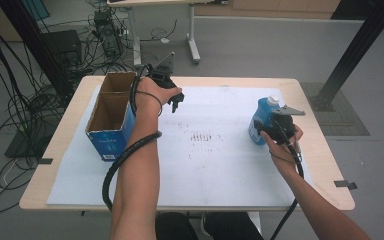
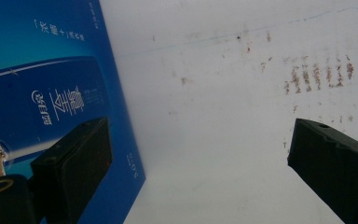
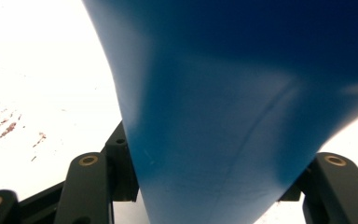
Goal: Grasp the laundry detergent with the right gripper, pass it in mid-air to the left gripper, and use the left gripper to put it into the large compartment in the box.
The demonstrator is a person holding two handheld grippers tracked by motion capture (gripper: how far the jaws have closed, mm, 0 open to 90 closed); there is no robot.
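A blue plastic bottle with a white cap stands at the right side of the white sheet. My right gripper is shut on it from the near side. In the right gripper view the bottle's blue wall sits squeezed between the two black jaws. My left gripper hovers over the far left of the sheet, just right of an open-topped blue cardboard box. It is open, its jaws wide apart over bare sheet with nothing between them. The box's printed blue side is close by the one jaw.
The wooden table ends close to the right of the bottle. Brownish smudges mark the middle of the sheet. Cables and equipment lie on the floor beyond the far left corner, and a black post rises at the far right.
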